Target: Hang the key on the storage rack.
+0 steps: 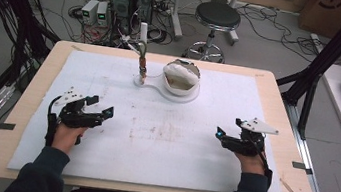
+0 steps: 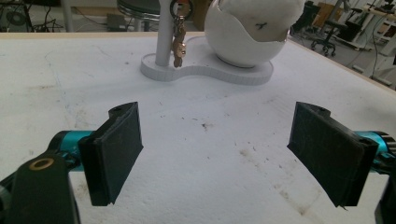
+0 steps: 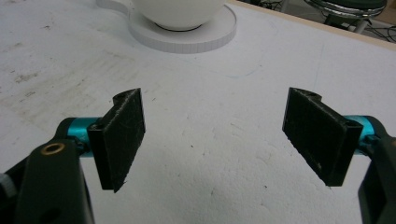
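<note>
left gripper [image 1: 104, 108] sits on the left of the white mat [image 1: 162, 140], held in the left hand [image 1: 68, 134], jaws wide apart with nothing between them; its own view shows the two black pads [image 2: 116, 149] spread over bare, stained mat. toward the far middle of the mat stands a white base [image 1: 157, 88] carrying a thin post [image 1: 143, 36] on its left lobe and a white egg-shaped bowl [image 1: 180, 77] on its right lobe. a small brown charm [image 1: 143, 67] hangs beside the post, above the base; the left gripper view shows it close up, dangling from a ring [image 2: 180, 8] and ending just above the base. the high view looks into the bowl: jagged rim, brownish inside, contents cannot tell. the left gripper view shows the bowl's outer wall [image 2: 243, 42] with a small dark mark, which the high view does not. the right gripper view shows the bowl's underside [image 3: 180, 11] seated on the round lobe [image 3: 205, 35]. right gripper [image 1: 226, 134] rests on the right of the mat, well apart from the base, held in the right hand [image 1: 250, 160], jaws wide, empty.
</note>
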`<state>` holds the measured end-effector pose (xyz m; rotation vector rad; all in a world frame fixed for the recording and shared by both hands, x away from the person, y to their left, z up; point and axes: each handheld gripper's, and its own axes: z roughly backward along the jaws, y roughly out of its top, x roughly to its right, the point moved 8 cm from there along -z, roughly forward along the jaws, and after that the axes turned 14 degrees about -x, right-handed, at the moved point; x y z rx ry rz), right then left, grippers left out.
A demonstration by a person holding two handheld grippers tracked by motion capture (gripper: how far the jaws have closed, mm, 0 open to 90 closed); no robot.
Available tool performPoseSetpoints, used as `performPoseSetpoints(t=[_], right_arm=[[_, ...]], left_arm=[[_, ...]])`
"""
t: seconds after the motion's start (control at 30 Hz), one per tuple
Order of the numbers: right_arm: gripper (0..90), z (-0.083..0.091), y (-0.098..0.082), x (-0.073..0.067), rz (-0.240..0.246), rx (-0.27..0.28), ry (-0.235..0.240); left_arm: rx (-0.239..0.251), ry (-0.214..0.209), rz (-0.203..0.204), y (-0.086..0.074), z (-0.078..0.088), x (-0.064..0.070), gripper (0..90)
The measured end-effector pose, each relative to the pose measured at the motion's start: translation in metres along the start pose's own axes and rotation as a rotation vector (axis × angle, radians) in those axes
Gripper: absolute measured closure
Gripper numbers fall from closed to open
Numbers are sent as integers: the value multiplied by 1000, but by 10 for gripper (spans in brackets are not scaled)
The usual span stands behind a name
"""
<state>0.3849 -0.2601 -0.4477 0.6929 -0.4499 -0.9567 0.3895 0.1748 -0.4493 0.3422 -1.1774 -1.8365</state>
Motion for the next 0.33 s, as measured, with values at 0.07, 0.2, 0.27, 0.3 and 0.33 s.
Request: performPoseSetpoints(t=[0.07, 0.2, 0.27, 0.3, 0.33], right_arm=[[215, 0, 0, 0, 1, 1, 0], [215, 0, 0, 0, 2, 2, 1], [215, 0, 0, 0, 4, 2, 1], [215, 0, 0, 0, 4, 2, 1], [215, 0, 0, 0, 5, 3, 1]], left_arm=[[0, 0, 2, 0, 0, 0, 170], [-2, -2, 3, 0, 0, 0, 170], [-2, -1, 4, -1, 0, 0, 170], [-1, -1, 4, -1, 0, 1, 170], [-1, 0, 5, -1, 0, 1, 170]])
